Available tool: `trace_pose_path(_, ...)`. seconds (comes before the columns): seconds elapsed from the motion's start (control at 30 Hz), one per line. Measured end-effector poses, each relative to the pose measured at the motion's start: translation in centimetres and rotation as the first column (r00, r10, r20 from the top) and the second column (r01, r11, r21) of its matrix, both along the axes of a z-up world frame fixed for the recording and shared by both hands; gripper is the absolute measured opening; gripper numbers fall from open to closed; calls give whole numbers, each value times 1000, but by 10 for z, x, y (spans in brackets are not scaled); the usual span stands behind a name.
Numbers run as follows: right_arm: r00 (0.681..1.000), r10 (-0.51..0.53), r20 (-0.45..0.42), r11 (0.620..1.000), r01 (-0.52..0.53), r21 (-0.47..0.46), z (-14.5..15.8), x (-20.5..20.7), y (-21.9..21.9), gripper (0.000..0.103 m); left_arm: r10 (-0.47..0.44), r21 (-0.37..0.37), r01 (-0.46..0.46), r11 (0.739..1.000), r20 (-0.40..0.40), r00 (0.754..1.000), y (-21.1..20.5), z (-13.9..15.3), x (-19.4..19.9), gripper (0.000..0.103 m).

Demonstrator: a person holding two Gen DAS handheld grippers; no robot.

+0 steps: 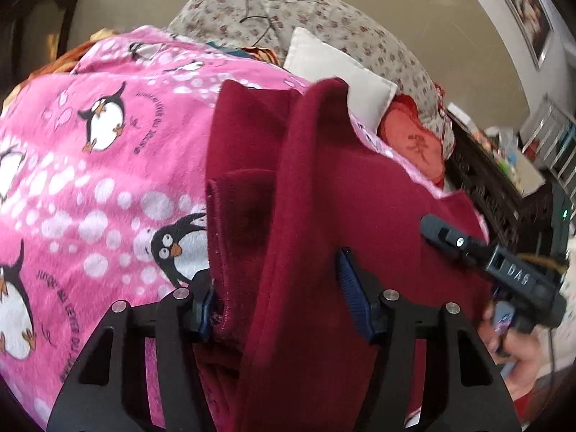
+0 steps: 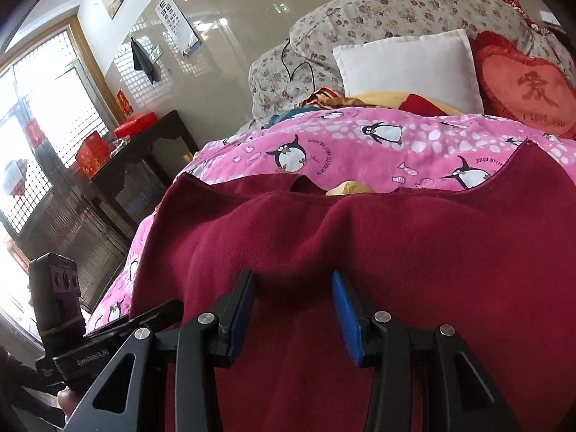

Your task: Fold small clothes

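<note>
A dark red fleece garment (image 1: 324,180) lies spread on a pink penguin blanket (image 1: 90,180). In the left wrist view my left gripper (image 1: 277,273) is shut on a thick, raised fold of it, with the hem bunched against the left pad (image 1: 206,306). My right gripper (image 1: 437,228) comes in from the right with its tip on the same garment, and a hand (image 1: 522,342) holds it. In the right wrist view the garment (image 2: 396,252) fills the foreground. There my right gripper (image 2: 292,275) has a ridge of the fabric pinched between its blue pads.
Beyond the pink blanket (image 2: 360,144) lie a white pillow (image 2: 406,68), a red heart cushion (image 2: 522,90) and floral bedding (image 2: 396,7). A dark side table (image 2: 144,144) with red boxes stands left of the bed. A dark carved cabinet (image 1: 486,187) stands along its other side.
</note>
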State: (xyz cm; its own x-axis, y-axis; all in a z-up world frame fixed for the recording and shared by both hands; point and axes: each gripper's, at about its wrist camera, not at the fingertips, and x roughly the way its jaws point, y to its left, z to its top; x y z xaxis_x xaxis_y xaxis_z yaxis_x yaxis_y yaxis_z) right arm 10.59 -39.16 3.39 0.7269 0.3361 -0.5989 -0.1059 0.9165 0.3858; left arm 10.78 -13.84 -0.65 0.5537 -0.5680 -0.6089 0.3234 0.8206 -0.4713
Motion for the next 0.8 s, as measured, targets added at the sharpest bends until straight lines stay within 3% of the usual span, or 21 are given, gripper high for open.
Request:
trace_pose_path(0.17, 1000, -2, 4, 999, 2, 34, 8, -5, -3, 42, -23, -140, 12, 990, -72, 997, 16, 5, 4, 30)
trace_pose_path(0.27, 999, 20, 26, 995, -23, 102, 7, -3, -8, 42, -42, -189, 26, 982, -83, 996, 20, 14, 2, 25)
trace_pose_path(0.37, 1000, 18, 5, 986, -19, 168, -11, 12, -15, 42, -60, -182, 46, 982, -70, 996, 12, 23, -4, 25)
trace_pose_path(0.47, 1000, -13, -18, 966, 18, 258, -4, 15, -24, 42, -91, -154, 82, 985, -55, 994, -2, 35, -13, 25)
trace_pose_path(0.6, 999, -47, 14, 941, 40, 336, 15, 2, -40, 42, -129, -122, 125, 985, -30, 991, -22, 58, -28, 25)
trace_pose_path(0.73, 997, -72, 33, 885, 49, 462, 25, -10, -70, 47, -186, -109, 186, 976, 8, 982, -54, 77, -40, 25)
trace_pose_path(0.8, 997, -77, 30, 830, 48, 555, 21, -12, -87, 54, -236, -103, 237, 966, 14, 972, -78, 81, -46, 25)
